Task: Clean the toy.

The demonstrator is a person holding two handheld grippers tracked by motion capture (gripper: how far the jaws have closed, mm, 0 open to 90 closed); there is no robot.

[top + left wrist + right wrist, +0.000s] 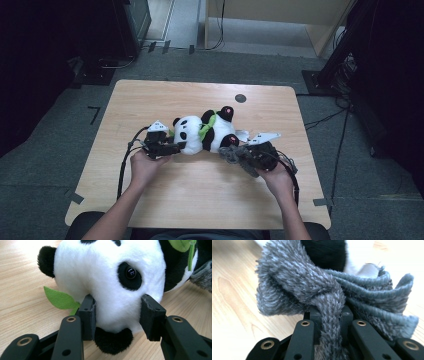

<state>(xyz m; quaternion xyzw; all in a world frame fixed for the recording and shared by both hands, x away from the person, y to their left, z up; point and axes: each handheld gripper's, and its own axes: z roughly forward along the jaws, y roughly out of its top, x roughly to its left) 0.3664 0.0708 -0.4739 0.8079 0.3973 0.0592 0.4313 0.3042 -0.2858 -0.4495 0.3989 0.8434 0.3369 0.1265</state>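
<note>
Your left gripper (117, 312) clamps the head of 1 plush panda (204, 133), soft short fur, round black ears, glossy bead eye. The panda lies mid-table (200, 200), legs toward 3 o'clock. Your right gripper (331, 317) pinches 1 fuzzy grey cloth (317, 287), ribbed & bunched, at the panda's 4 o'clock. 1 green felt leaf (60, 298) sits at the head's 8 o'clock.
</note>
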